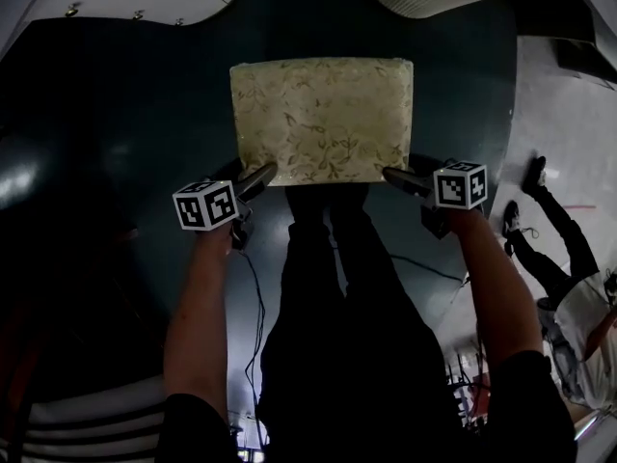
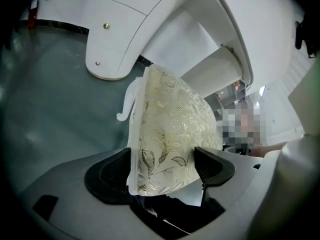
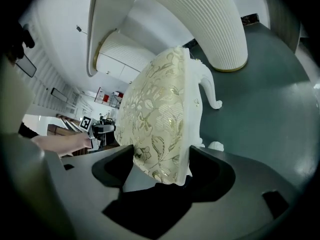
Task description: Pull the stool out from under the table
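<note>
Stool (image 1: 321, 114) seat pinched by left gripper (image 1: 262, 175) and right gripper (image 1: 395, 177) jaws, dark teal floor (image 1: 135, 114)

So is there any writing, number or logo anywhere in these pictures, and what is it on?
No words or numbers can be read anywhere.
The left gripper and right gripper each bear black-and-white square markers, not letters.
The stool held in their jaws shows only a leaf pattern, no label.
A red sign far behind in the right gripper view is too small to read.
</note>
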